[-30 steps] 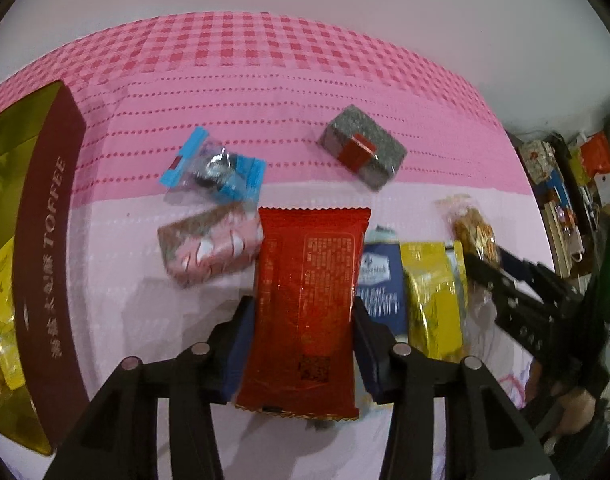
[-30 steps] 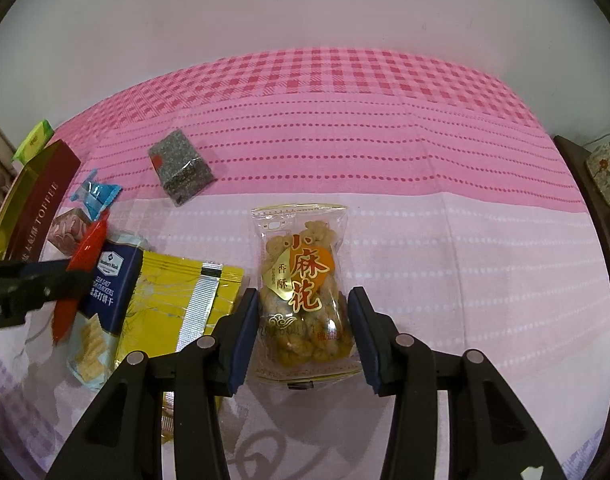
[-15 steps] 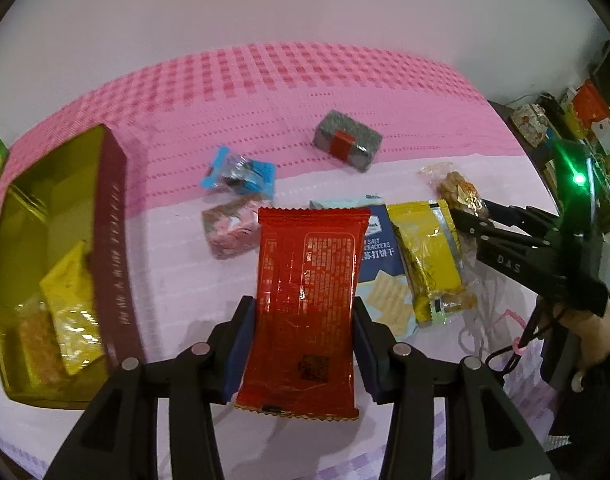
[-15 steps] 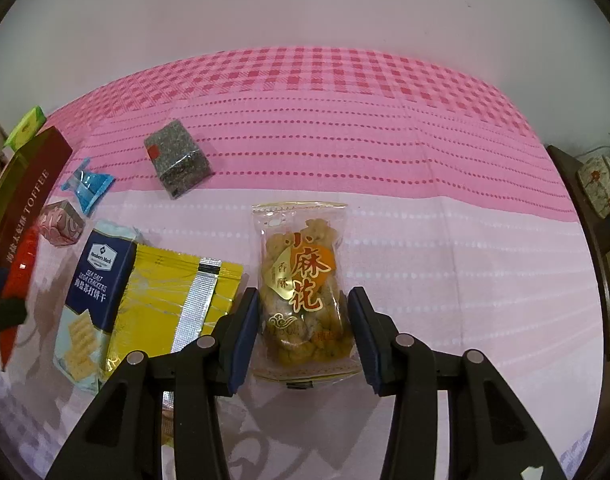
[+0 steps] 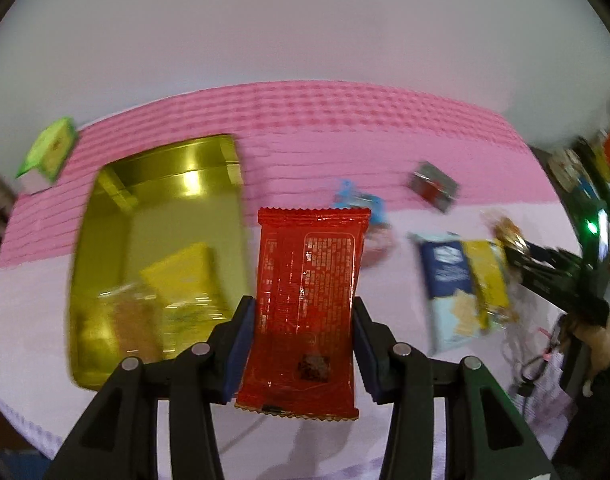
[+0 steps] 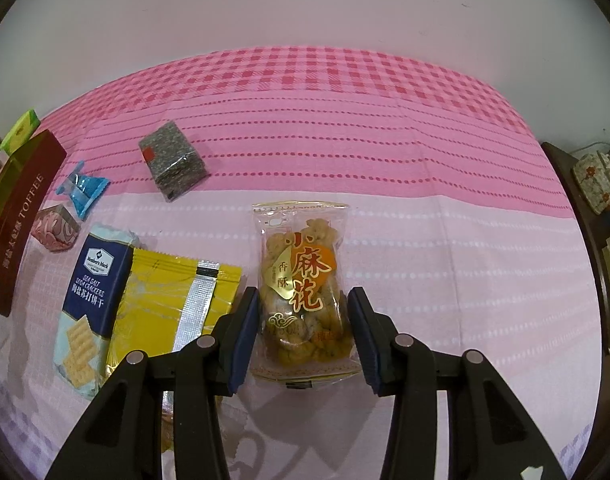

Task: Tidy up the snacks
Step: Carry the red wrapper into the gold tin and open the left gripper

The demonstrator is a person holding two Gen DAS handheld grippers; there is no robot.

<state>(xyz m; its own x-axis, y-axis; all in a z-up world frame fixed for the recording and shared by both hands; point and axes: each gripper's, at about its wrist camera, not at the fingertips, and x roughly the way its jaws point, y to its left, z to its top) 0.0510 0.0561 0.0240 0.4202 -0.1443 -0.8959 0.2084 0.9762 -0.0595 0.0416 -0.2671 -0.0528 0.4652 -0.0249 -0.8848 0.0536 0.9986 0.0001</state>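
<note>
My left gripper [image 5: 303,308] is shut on a red snack packet [image 5: 311,264], which it holds upright in the air above the pink tablecloth. Just left of it lies the open gold tin [image 5: 173,150] with yellow and orange packets [image 5: 181,276] inside. This view is blurred by motion. In the right wrist view my right gripper [image 6: 303,304] is shut on a clear packet of fried dough twists [image 6: 301,264], its blue pads pressing on both sides low over the cloth. That packet [image 5: 509,232] also shows at the right edge of the left wrist view.
A blue cracker packet [image 6: 97,280] and a yellow foil packet [image 6: 173,304] lie left of the right gripper. Farther back are a grey block with a red label [image 6: 173,166], a blue candy [image 6: 83,192], a pink wrapped piece [image 6: 57,228], the tin's brown side [image 6: 21,224] and a green box [image 6: 21,130]. Shelves [image 6: 597,184] stand at the right.
My left gripper has risen and swung left with the red packet, bringing the open gold tin into full view. The right gripper and its twist packet have stayed put.
</note>
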